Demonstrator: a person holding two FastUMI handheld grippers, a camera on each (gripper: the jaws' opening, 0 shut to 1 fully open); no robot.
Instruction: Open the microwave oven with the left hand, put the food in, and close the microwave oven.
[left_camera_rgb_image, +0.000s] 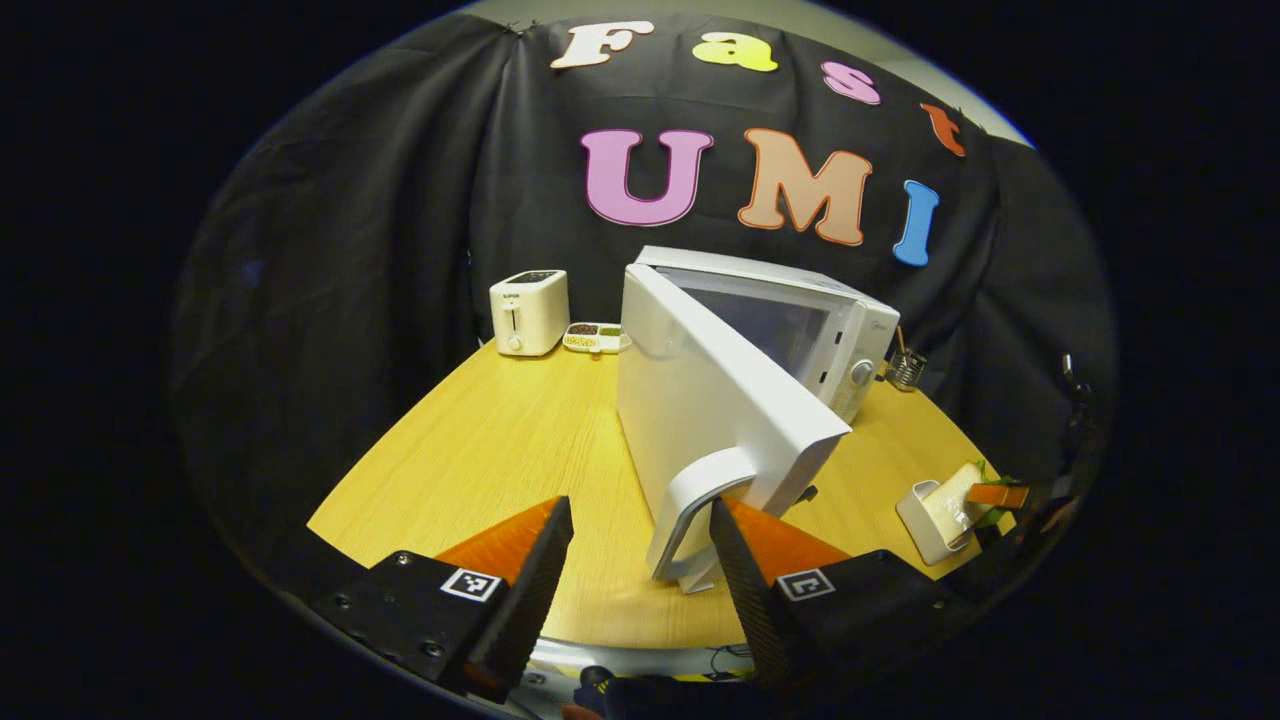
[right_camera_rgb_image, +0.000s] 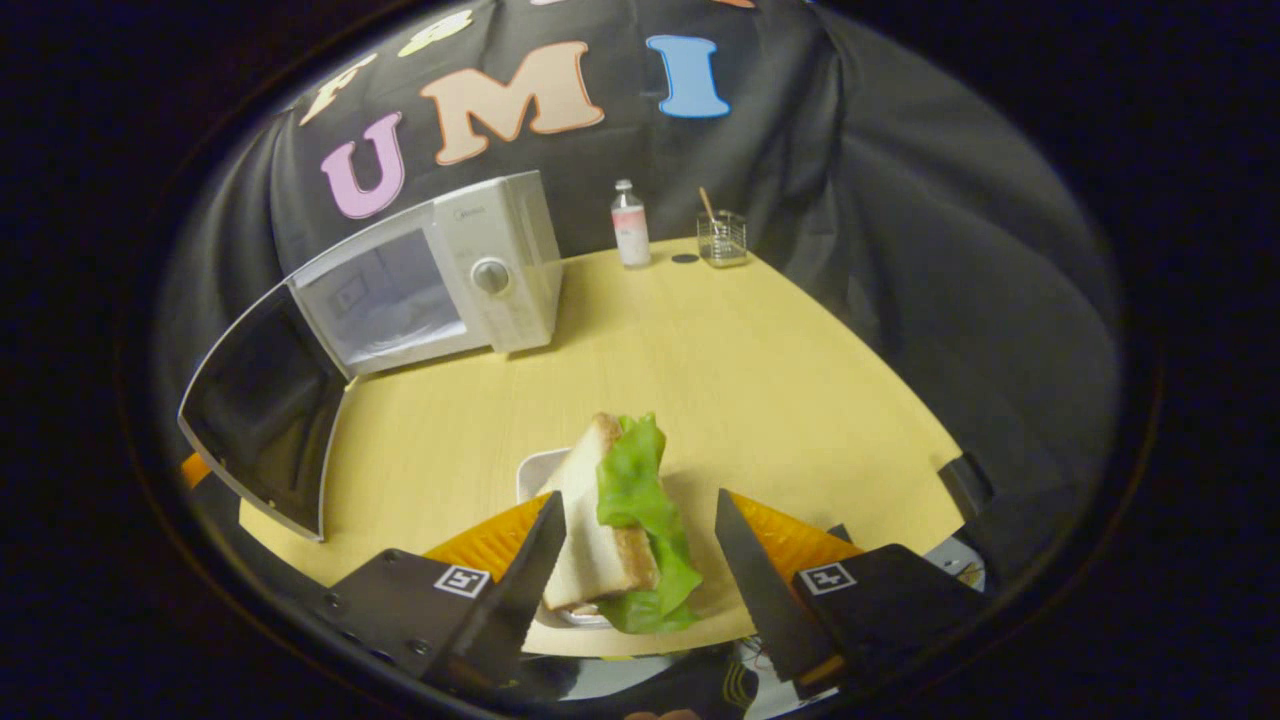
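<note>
The white microwave (left_camera_rgb_image: 800, 320) stands at the back of the wooden table (left_camera_rgb_image: 480, 440), its door (left_camera_rgb_image: 710, 400) swung wide toward me. My left gripper (left_camera_rgb_image: 640, 565) is open, and the door's white handle (left_camera_rgb_image: 695, 505) lies between its fingers, close to the right one. In the right gripper view the microwave (right_camera_rgb_image: 480, 270) is at the upper left with its door (right_camera_rgb_image: 265, 410) hanging open. A sandwich (right_camera_rgb_image: 610, 520) of bread and lettuce stands on edge in a white dish (right_camera_rgb_image: 535, 470). My right gripper (right_camera_rgb_image: 640, 560) is open around the sandwich, its left finger against the bread. The left gripper view has the sandwich (left_camera_rgb_image: 965, 495) at far right.
A white toaster (left_camera_rgb_image: 530, 312) and a small dish of condiments (left_camera_rgb_image: 595, 337) stand at the table's back left. A wire holder (left_camera_rgb_image: 905, 370) sits to the right of the microwave. A bottle (right_camera_rgb_image: 629, 225) and that holder (right_camera_rgb_image: 722, 238) stand by the back edge.
</note>
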